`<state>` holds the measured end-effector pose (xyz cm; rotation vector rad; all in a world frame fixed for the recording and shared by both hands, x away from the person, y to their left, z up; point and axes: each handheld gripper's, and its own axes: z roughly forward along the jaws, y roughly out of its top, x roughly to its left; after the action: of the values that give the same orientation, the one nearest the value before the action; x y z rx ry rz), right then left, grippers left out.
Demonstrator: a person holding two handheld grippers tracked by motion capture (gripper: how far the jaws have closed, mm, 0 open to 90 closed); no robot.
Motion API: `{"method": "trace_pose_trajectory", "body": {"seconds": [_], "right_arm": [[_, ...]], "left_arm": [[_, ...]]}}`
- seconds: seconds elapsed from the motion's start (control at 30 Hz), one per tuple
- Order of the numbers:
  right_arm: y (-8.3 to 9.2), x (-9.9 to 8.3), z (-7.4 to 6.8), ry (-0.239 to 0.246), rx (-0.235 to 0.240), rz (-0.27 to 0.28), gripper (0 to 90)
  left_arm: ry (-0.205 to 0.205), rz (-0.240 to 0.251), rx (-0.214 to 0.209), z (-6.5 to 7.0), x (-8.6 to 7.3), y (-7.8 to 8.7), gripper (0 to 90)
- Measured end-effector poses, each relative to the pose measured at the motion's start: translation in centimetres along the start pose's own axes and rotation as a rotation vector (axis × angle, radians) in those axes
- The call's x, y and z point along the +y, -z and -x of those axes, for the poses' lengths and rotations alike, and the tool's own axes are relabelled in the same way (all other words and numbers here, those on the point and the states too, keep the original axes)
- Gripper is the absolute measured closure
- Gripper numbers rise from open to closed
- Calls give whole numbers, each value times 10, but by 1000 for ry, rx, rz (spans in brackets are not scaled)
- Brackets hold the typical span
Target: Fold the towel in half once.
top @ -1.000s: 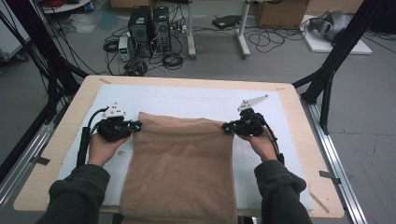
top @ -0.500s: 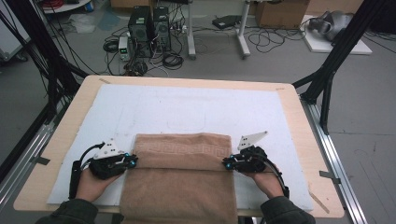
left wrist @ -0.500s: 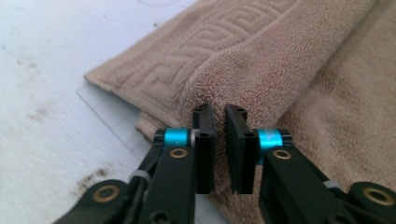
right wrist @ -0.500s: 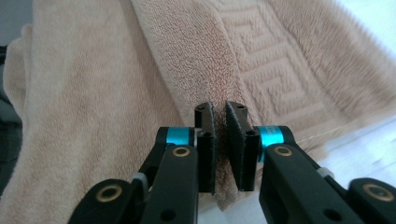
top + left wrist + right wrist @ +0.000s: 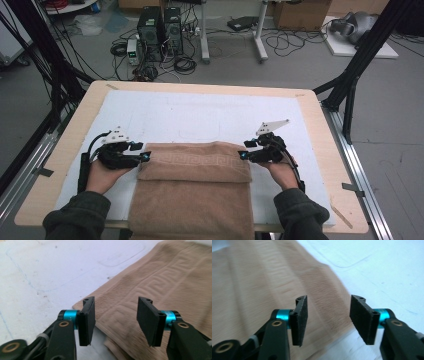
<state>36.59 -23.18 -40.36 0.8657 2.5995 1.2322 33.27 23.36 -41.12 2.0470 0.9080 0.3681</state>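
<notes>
1. The left gripper [image 5: 145,157], jaws just opened and holding nothing, sits at the towel's left corner.
2. The tan terry towel [image 5: 195,195], with a woven key-pattern band, lies folded back at the near table edge.
3. The right gripper [image 5: 242,156], jaws likewise just opened and empty, sits at the right corner.

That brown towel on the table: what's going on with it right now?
A person is folding the brown towel on the white mat with a pair of tongs in each hand. Its far end is already doubled back toward them. The left tongs and right tongs have just been opening at the fold's corners, with nothing between their jaws.
</notes>
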Motion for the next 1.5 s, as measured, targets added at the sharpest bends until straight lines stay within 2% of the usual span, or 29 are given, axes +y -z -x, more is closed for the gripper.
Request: {"method": "trace_pose_trajectory", "body": {"seconds": [0.03, 0.07, 0.1, 0.13, 0.17, 0.2, 0.23, 0.27, 0.3, 0.33, 0.37, 0.4, 0.5, 0.53, 0.57, 0.6, 0.7, 0.73, 0.8, 0.87, 0.9, 0.93, 1.17, 1.2, 1.3, 1.33, 1.4, 1.47, 1.5], "right_arm": [[-6, 0, 4, -13, 2, -3, 470], [-18, -1, 10, -16, -15, -38, 454], [-18, -1, 10, -16, -15, -38, 454], [-29, -4, 16, -22, -17, -72, 453], [-29, -4, 16, -22, -17, -72, 453], [-34, -5, 18, -32, -19, -92, 466], [-38, -7, 19, -28, -16, -96, 503], [-40, -7, 19, -23, -13, -96, 567], [-43, -6, 16, 2, -28, -105, 616], [-45, -3, 12, 56, -47, -122, 743], [-45, -3, 12, 56, -47, -122, 743], [-45, -3, 12, 44, -21, -123, 805], [-42, -3, 14, 11, 17, -125, 843], [-38, -3, 14, 21, 22, -118, 848], [-38, -3, 14, 21, 22, -118, 848], [-31, 0, 11, 25, 16, -86, 854], [-22, 3, 9, 22, 26, -55, 855], [-12, 6, 7, 23, 36, -26, 859], [-8, 8, 7, 32, 39, -14, 859], [5, 14, -2, 60, 60, 6, 859], [5, 14, -2, 60, 60, 6, 859], [13, 14, -10, 73, 72, 20, 859], [29, 9, -32, 114, 110, 27, 859], [32, 5, -40, 128, 119, 33, 859], [37, -1, -48, 136, 136, 50, 859], [41, -7, -58, 148, 147, 51, 859], [42, -10, -62, 149, 152, 52, 859], [46, -22, -79, 160, 172, 51, 859], [46, -22, -79, 160, 172, 51, 859]], "left_arm": [[10, -22, 5, -3, 0, -7, 482], [40, -49, 12, -9, -1, -19, 474], [40, -49, 12, -9, -1, -19, 476], [78, -96, 4, -16, -5, -30, 491], [78, -96, 4, -16, -5, -30, 517], [87, -124, 3, -18, -7, -35, 517], [82, -111, 7, -17, -8, -36, 534], [83, -104, -10, -17, -8, -36, 595], [77, -99, -28, -15, -8, -37, 687], [54, -103, -22, -13, -7, -38, 788], [39, -102, -20, -11, -7, -38, 788], [28, -101, -15, -9, -6, -38, 815], [25, -95, -2, -9, -5, -35, 838], [12, -91, 11, -8, -5, -33, 846], [18, -76, 8, -8, -4, -30, 846], [23, -59, 5, -9, -3, -27, 845], [36, -29, -7, -9, -1, -18, 845], [25, -18, -1, -6, 0, -11, 846], [17, -10, -3, -5, 1, -7, 847], [1, 4, -9, -1, 1, 2, 847], [1, 4, -9, -1, 1, 2, 846], [0, 8, -9, 1, 2, 5, 845], [-61, 41, -24, 22, -1, 24, 840], [-69, 49, -25, 26, -4, 28, 840], [-85, 57, -29, 37, -13, 38, 841], [-91, 56, -25, 40, -18, 41, 843], [-96, 68, -23, 50, -27, 48, 844], [-92, 75, -41, 60, -38, 55, 845], [-98, 75, -53, 66, -44, 59, 845]]}}
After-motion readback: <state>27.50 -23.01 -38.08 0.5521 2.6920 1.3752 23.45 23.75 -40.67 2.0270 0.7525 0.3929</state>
